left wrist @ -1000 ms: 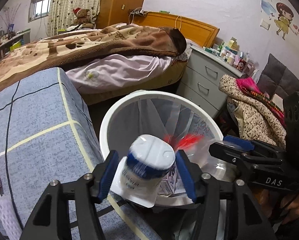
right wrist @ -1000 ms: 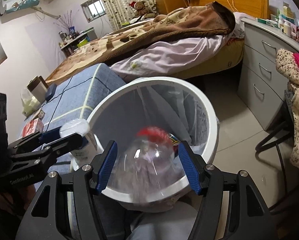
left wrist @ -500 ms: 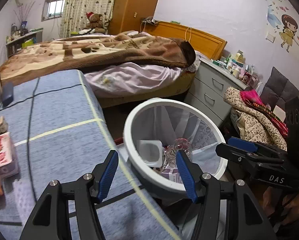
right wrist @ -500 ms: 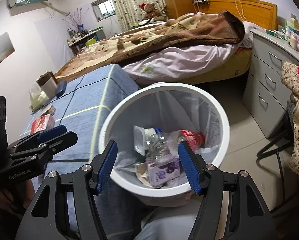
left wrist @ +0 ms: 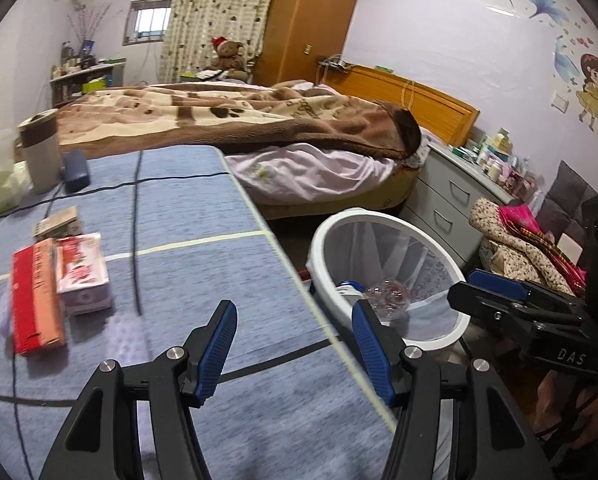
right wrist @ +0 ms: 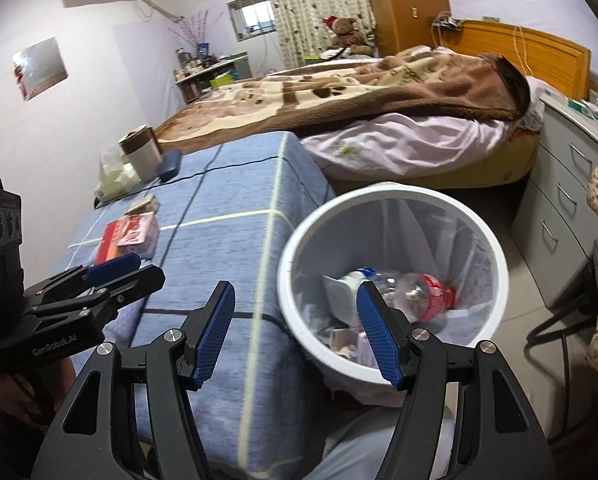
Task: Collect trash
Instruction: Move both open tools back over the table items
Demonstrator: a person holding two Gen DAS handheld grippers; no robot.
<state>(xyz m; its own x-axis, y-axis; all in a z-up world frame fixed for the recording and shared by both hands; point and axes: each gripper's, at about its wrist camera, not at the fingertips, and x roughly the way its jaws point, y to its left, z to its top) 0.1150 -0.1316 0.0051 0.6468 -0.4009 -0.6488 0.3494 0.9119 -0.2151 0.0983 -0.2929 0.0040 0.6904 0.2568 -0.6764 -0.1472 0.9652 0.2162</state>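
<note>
- Left gripper (left wrist: 293, 338): fingers spread, nothing between them, over the blue table (left wrist: 203, 248).
- Right gripper (right wrist: 295, 330): fingers spread, empty, at the near rim of the bin (right wrist: 495, 248).
- Bin beside the table edge; a bottle (right wrist: 423, 290) and cup (right wrist: 345, 294) lie in it.
- Red box (left wrist: 35, 296) and pink carton (left wrist: 83, 274) touching, on the table's left.
</note>
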